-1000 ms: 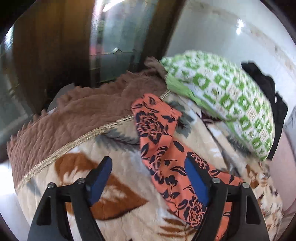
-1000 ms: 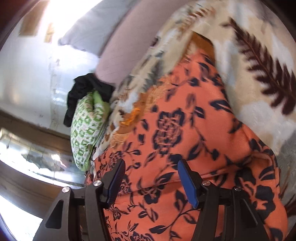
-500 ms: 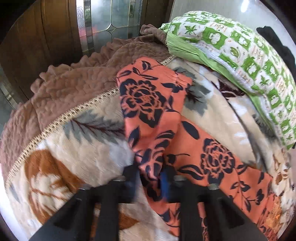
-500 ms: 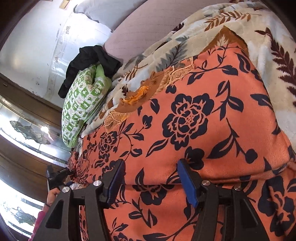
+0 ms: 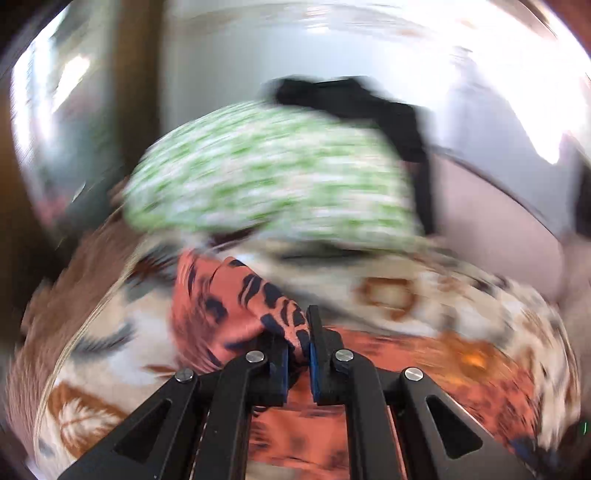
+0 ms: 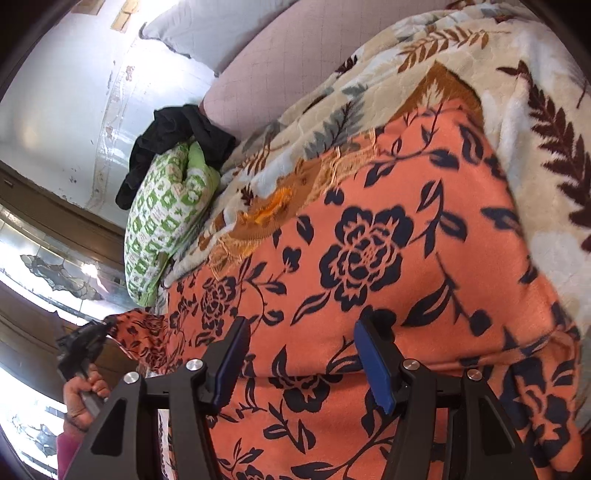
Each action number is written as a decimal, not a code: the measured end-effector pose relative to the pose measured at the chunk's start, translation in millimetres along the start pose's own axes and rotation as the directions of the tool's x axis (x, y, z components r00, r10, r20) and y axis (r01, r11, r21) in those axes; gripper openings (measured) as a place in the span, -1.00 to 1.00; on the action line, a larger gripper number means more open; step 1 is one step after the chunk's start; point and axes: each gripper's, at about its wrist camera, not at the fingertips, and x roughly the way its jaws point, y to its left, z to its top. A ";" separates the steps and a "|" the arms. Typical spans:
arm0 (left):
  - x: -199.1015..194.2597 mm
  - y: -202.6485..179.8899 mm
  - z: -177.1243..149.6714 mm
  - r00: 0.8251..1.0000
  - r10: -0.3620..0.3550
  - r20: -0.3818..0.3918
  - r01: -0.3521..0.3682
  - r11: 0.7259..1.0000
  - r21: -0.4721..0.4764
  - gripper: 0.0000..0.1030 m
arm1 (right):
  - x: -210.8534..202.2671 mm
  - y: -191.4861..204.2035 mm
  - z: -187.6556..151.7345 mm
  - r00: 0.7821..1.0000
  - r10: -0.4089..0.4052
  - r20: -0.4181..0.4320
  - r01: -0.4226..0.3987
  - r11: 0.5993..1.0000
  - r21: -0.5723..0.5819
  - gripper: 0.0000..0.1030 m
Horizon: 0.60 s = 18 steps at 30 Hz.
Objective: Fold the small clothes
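An orange garment with dark blue flowers (image 6: 369, 258) lies spread on a leaf-patterned blanket (image 6: 424, 74). My left gripper (image 5: 297, 343) is shut on one end of the garment (image 5: 236, 306) and holds it lifted; the left wrist view is motion-blurred. In the right wrist view the left gripper (image 6: 101, 328) shows at the far left, pinching the garment's end. My right gripper (image 6: 301, 354) is open, its blue pads (image 6: 373, 365) hovering just above the garment's middle, holding nothing.
A green-and-white patterned pillow (image 6: 162, 218) with black cloth (image 6: 177, 136) on it lies at the head of the bed. A pink mattress (image 6: 280, 66), a grey pillow (image 6: 207, 26), the wall and a wooden glazed door (image 6: 44, 258) border the bed.
My left gripper has shut on the garment's end and lifted it, swinging fast. The right gripper has stayed open over the garment, shifting slightly.
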 end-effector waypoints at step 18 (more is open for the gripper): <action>-13.7 -80.4 -101.5 0.953 -0.304 0.015 0.301 0.938 -0.173 0.38 | -24.2 -35.0 29.3 0.968 0.250 0.034 -0.251 0.947 0.199 0.34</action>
